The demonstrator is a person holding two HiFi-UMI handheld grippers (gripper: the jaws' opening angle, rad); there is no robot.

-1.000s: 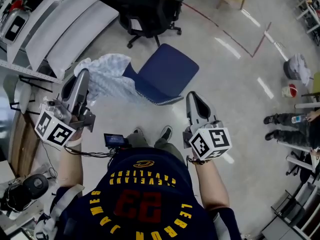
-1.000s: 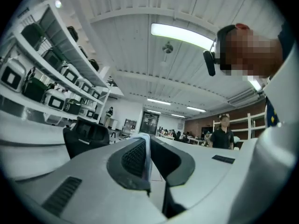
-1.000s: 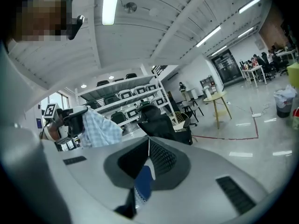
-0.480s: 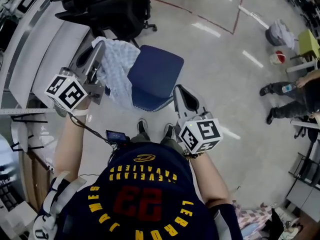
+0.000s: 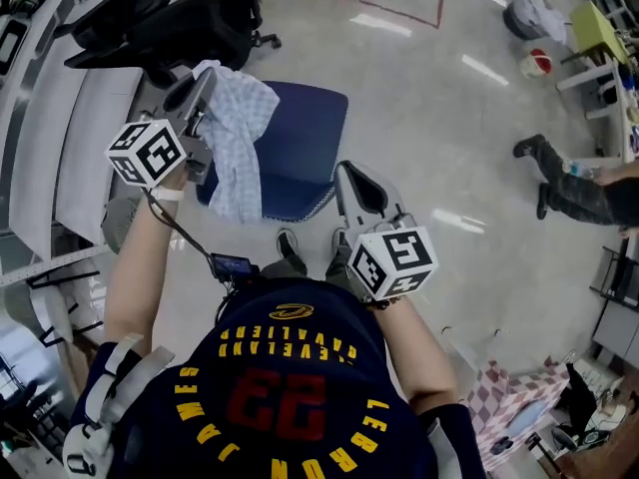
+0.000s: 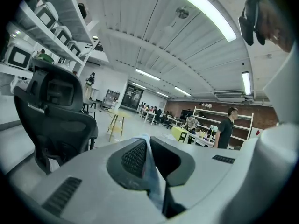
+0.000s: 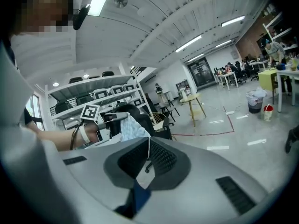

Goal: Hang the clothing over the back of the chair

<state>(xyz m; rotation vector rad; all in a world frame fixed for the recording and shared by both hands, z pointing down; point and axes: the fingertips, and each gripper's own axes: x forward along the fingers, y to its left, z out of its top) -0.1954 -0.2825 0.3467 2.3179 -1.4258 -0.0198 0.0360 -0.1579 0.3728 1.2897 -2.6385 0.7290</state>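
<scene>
My left gripper [image 5: 203, 84] is shut on a light blue checked piece of clothing [image 5: 240, 133], which hangs down from the jaws over the left part of the blue chair [image 5: 300, 153]. In the left gripper view the cloth [image 6: 152, 171] is pinched between the closed jaws of that gripper [image 6: 148, 141]. My right gripper [image 5: 346, 171] hovers at the chair's near right edge, shut and with nothing in it. The right gripper view looks past its closed jaws, my right gripper [image 7: 148, 144] there, toward the clothing [image 7: 129, 127] held in the left gripper. A strip of blue chair [image 7: 138, 195] shows below.
A black office chair [image 5: 170, 23] stands just beyond the blue one, beside white desks [image 5: 60, 118] at the left. A person [image 5: 574, 183] stands at the far right. Red tape [image 5: 399, 10] marks the floor, and a yellow table [image 5: 599, 28] stands far right.
The left gripper has carried the clothing right and downward, from beside the chair to over it. The right gripper has shifted only a little.
</scene>
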